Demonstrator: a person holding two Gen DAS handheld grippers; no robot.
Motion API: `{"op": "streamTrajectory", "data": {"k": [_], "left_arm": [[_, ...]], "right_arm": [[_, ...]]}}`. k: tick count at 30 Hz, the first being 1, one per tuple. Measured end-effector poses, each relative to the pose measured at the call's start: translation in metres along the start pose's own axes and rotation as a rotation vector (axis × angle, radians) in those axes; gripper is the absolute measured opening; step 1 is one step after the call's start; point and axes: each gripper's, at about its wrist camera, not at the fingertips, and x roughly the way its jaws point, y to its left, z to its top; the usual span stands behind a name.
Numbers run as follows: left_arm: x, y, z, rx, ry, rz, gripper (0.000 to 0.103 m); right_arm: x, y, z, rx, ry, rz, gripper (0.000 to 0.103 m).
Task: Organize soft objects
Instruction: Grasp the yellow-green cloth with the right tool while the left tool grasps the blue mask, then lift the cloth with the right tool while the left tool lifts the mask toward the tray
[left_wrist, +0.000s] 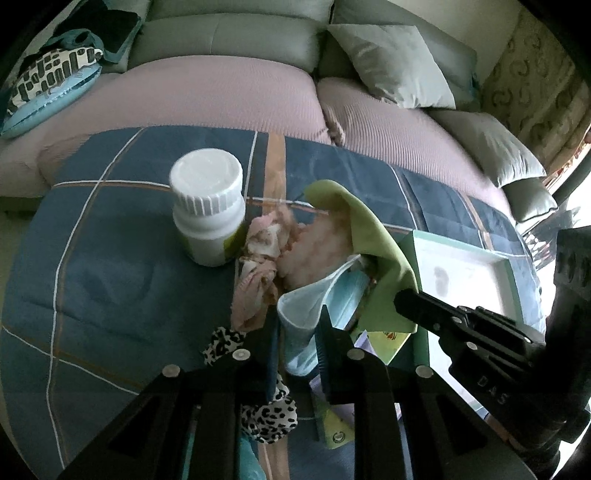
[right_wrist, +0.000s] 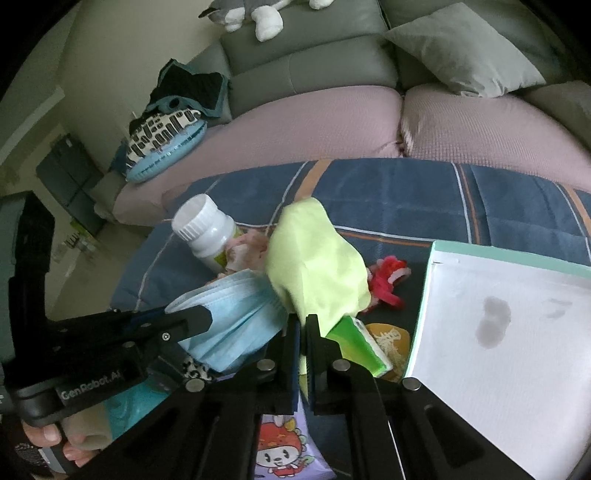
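The left gripper (left_wrist: 297, 347) is clamped on the lower edge of a pale blue face mask (left_wrist: 317, 299), its jaws nearly together with the mask's fabric pinched between them. The right gripper (right_wrist: 303, 354) has its jaws pressed together on the bottom edge of a yellow-green cloth (right_wrist: 314, 262), which drapes over the heap of soft things on the blue plaid blanket (left_wrist: 110, 258).

Only the right wrist view shows a red fuzzy item (right_wrist: 388, 280) lying just beside the cloth, a green tissue pack (right_wrist: 358, 343) under the cloth's edge, a cartoon-printed packet (right_wrist: 280, 450) below the jaws, and a plush toy (right_wrist: 258, 14) on the sofa back. The left wrist view alone shows crumpled pink fabric (left_wrist: 266, 258) spread between the white bottle (left_wrist: 208, 206) and the cloth (in the other view the cloth hides most of it), plus more of a leopard-print scrunchie (left_wrist: 269, 417) under the jaws.

A white tray with a mint rim (right_wrist: 498, 332) sits to the right of the heap. The bottle stands touching the pink fabric. A patterned cushion (right_wrist: 162, 147) rests on the pink sofa seat (right_wrist: 295, 125) behind.
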Motion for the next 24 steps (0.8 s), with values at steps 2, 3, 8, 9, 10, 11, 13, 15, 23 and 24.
{"op": "streamTrajectory", "data": {"k": [2,3,8,9,10,11,13,15,23,24], "left_arm": [[-0.003,0.002,0.001,-0.01,-0.011,-0.003,0.019],[-0.005,0.003,0.001,-0.016,-0.018,-0.005,0.019],[-0.016,0.01,0.008,-0.047,-0.054,-0.01,0.019],[-0.019,0.012,0.009,-0.052,-0.062,-0.012,0.019],[-0.022,0.013,0.01,-0.058,-0.07,-0.013,0.019],[-0.025,0.014,0.01,-0.063,-0.077,-0.015,0.019],[-0.03,0.015,0.012,-0.076,-0.093,-0.017,0.019],[-0.035,0.017,0.013,-0.094,-0.112,-0.022,0.019],[-0.083,0.01,0.024,-0.134,-0.259,-0.02,0.019],[-0.092,0.007,0.025,-0.132,-0.282,-0.019,0.019]], "right_arm": [[-0.003,0.0,0.001,0.021,-0.009,0.048,0.003],[-0.003,-0.001,0.002,0.03,-0.013,0.07,0.003],[-0.006,-0.005,0.003,0.095,-0.028,0.185,0.002],[-0.008,-0.006,0.004,0.102,-0.034,0.202,0.002],[-0.01,-0.005,0.004,0.109,-0.042,0.216,0.002],[-0.012,-0.005,0.005,0.114,-0.052,0.231,0.002],[-0.017,-0.005,0.008,0.115,-0.074,0.244,0.002],[-0.026,-0.003,0.011,0.108,-0.108,0.249,0.002],[-0.088,0.005,0.024,0.066,-0.282,0.25,0.002],[-0.095,0.006,0.024,0.061,-0.302,0.247,0.002]]}}
